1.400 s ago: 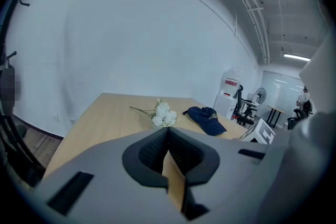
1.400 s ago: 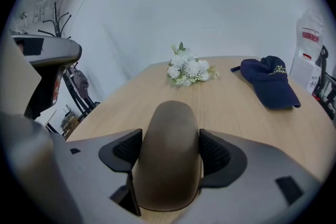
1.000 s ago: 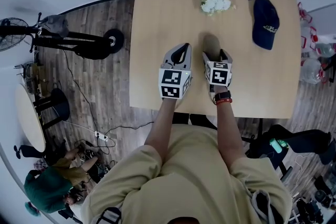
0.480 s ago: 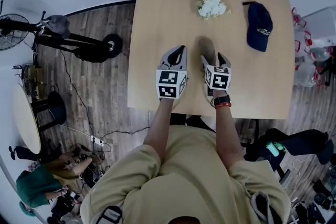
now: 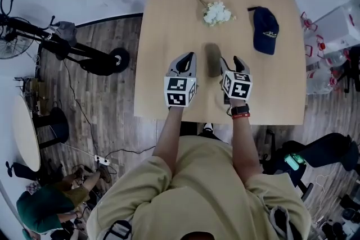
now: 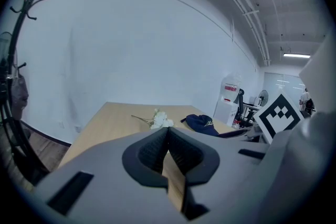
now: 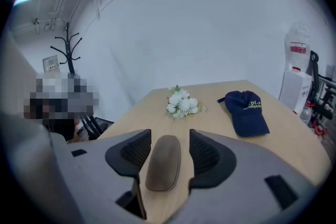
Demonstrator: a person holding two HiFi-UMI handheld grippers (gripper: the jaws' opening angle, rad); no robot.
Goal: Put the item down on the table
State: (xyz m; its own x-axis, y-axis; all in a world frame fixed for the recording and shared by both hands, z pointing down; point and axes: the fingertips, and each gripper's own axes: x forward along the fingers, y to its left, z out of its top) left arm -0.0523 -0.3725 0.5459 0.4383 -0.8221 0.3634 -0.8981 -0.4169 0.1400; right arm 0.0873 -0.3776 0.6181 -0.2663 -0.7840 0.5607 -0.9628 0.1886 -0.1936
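Floorboards left of the tabletop [image 5: 163,19] carry a black wheeled frame [image 5: 90,56] and loose cables. Over the tabletop's near edge, the left gripper [image 5: 188,60] has its jaws pressed together, tip to tip. Just right of it, the brown oval item [image 5: 212,59] lies flat on the tabletop, between the two grippers. Behind it, well apart, rests a white flower sprig [image 5: 216,13]. The right gripper [image 5: 232,62] hangs beside the item. Its jaws are spread but have just been closing, and its own view shows the item in the gap, with the pads clear of it. A navy cap [image 5: 264,30] lies farther right.
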